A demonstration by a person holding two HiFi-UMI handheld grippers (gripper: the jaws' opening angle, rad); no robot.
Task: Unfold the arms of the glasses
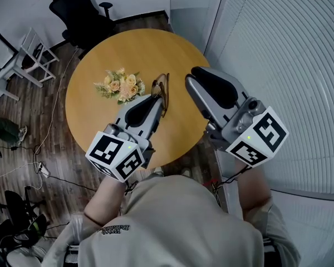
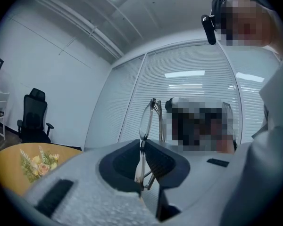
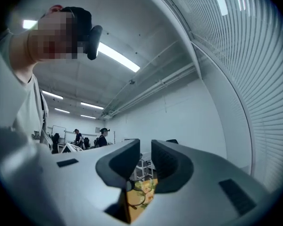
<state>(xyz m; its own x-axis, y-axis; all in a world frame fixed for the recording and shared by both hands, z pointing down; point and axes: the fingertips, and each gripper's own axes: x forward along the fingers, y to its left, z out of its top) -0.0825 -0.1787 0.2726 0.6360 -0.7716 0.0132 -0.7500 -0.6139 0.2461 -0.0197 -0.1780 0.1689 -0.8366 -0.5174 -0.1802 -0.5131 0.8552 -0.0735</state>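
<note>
My left gripper (image 1: 156, 98) is held level above the round wooden table (image 1: 100, 132), shut on a pair of thin-rimmed glasses (image 1: 161, 89). In the left gripper view the glasses (image 2: 146, 121) stand edge-on out of the pinched jaws (image 2: 142, 142), one lens above the pads and the arms folded behind it. My right gripper (image 1: 190, 78) hovers just to the right of the glasses, apart from them and tilted slightly up. In the right gripper view its jaws (image 3: 145, 145) stand a little apart with nothing between them.
A small bouquet of pale flowers (image 1: 119, 85) lies on the table left of the glasses. A black office chair (image 1: 78, 10) stands beyond the table, and white blinds (image 1: 289, 54) line the right side. Cables run over the wooden floor (image 1: 39, 121) at the left.
</note>
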